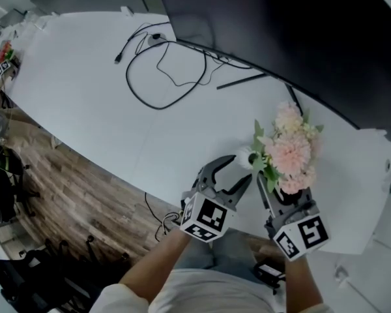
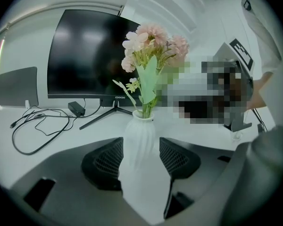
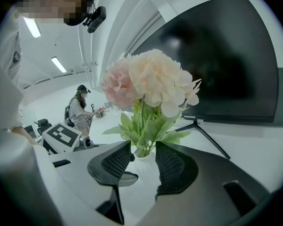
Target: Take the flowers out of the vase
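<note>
Both pairs of jaws are standing wide: my left gripper (image 2: pixel 140 157) is bracketing the white vase (image 2: pixel 139 133) without pressing, and my right gripper (image 3: pixel 144 150) is facing the stems (image 3: pixel 142 126) of the flowers (image 3: pixel 151 79) standing in it. I'm judging them light and crushable, so I'm favouring the bunched stems.

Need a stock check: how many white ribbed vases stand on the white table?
1: the white ribbed vase, holding pink flowers, stands between the left gripper's open jaws; no other shows.
</note>
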A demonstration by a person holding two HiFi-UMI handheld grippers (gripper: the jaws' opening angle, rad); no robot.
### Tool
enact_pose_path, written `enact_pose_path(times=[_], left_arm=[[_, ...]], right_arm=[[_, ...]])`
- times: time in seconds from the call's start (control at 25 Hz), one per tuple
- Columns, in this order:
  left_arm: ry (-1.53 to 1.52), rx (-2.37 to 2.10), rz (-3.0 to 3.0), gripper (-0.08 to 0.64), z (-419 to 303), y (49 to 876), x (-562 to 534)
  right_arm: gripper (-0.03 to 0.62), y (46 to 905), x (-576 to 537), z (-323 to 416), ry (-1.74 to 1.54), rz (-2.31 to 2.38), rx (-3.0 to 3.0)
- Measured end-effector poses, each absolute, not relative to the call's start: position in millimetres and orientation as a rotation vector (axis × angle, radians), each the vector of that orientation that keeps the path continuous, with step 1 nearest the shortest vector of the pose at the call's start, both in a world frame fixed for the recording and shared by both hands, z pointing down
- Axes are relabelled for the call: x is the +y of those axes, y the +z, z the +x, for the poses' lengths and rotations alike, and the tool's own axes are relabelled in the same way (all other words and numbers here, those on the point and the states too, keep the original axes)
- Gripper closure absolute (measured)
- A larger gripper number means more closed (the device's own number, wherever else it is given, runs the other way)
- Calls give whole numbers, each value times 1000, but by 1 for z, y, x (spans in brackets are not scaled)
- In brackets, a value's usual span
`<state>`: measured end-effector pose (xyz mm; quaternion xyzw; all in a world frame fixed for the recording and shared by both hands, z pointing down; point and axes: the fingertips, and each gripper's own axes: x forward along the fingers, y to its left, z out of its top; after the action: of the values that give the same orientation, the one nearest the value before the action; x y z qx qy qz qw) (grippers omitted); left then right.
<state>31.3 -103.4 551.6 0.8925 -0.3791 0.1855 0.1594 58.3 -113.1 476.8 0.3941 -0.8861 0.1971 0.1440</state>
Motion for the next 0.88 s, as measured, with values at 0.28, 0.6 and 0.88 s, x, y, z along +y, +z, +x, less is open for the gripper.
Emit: enact_pose_path(times=[0.28, 0.6, 0.88], left_arm=[[551, -1069, 2576, 301, 39, 554, -111], [562, -1052, 2575, 313, 47, 562, -114], [555, -1058, 2573, 316, 47, 561, -116]], right_arm=[[419, 477, -118, 58, 573, 1149, -2556], [416, 478, -120, 57, 579, 1140, -2558], [416, 481, -127, 55, 591, 1152, -2555]])
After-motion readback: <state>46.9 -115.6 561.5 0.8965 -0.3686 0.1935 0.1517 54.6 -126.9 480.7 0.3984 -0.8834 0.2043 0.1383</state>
